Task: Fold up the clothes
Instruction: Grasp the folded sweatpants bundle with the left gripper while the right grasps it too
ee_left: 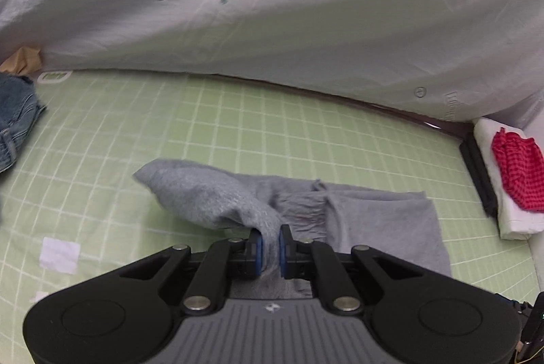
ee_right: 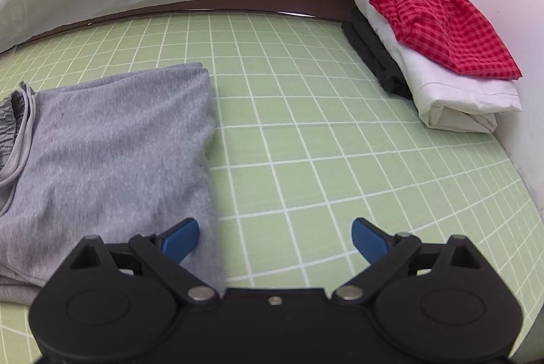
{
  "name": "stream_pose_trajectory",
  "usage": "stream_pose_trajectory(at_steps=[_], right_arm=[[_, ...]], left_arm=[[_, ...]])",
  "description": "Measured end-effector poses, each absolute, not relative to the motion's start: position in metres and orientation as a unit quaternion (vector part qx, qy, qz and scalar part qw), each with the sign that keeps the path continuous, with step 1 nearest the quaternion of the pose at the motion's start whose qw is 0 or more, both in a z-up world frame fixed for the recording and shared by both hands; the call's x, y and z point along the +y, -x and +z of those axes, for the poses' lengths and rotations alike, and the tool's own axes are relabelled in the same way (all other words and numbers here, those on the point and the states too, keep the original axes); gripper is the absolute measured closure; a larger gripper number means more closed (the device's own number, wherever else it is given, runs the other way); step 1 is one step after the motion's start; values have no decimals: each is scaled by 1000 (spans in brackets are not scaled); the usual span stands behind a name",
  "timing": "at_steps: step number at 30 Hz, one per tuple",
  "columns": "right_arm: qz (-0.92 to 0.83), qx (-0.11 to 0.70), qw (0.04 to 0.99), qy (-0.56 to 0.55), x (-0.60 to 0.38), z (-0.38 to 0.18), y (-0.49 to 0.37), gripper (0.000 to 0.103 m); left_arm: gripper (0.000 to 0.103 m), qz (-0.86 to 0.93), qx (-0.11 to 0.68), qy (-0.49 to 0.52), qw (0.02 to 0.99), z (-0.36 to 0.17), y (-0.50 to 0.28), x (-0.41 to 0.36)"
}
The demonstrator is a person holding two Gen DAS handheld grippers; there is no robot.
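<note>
The left gripper (ee_left: 270, 240) is held low over the green checked sheet (ee_left: 238, 126), its blue pads (ee_left: 259, 250) clamped on a raised fold of the grey garment (ee_left: 380, 221). The pinched cloth is lifted into a hump toward the left; the remainder lies flat on the sheet. The right gripper (ee_right: 275, 236) is held just above the sheet with its jaws wide apart and nothing between them; its left finger (ee_right: 180, 240) is seen over the garment's right edge, though contact cannot be determined. The garment's lower portion is hidden behind both gripper bodies. At far right, a red checked cloth (ee_right: 442, 27) is stacked on folded white (ee_right: 459, 99) and dark items. Blue denim (ee_left: 15, 119) is cut off at the left edge.
</note>
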State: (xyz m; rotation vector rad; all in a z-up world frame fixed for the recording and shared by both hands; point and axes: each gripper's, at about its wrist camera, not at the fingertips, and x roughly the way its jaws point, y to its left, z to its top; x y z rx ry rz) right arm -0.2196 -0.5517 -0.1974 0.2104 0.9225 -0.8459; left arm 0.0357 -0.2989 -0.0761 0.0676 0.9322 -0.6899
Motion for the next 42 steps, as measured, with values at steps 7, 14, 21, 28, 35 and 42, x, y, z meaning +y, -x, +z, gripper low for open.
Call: stream_pose_trajectory(at_steps=[7, 14, 21, 28, 35, 42], right_arm=[[-404, 426, 801, -115, -599, -199, 248, 5], [-416, 415, 795, -154, -644, -199, 264, 5], [-400, 392, 805, -194, -668, -196, 262, 5], [-296, 349, 859, -229, -635, -177, 207, 6], [-162, 329, 839, -403, -635, -198, 158, 26], [-82, 350, 788, -500, -638, -232, 128, 57]], left_arm=[[93, -412, 428, -93, 799, -97, 39, -427], [80, -431, 466, -218, 741, -178, 107, -511], [40, -392, 436, -131, 799, -125, 92, -451], [32, -257, 461, -126, 840, -134, 47, -381], [32, -248, 504, -106, 821, -161, 21, -353], [30, -287, 518, -109, 799, -174, 15, -358]])
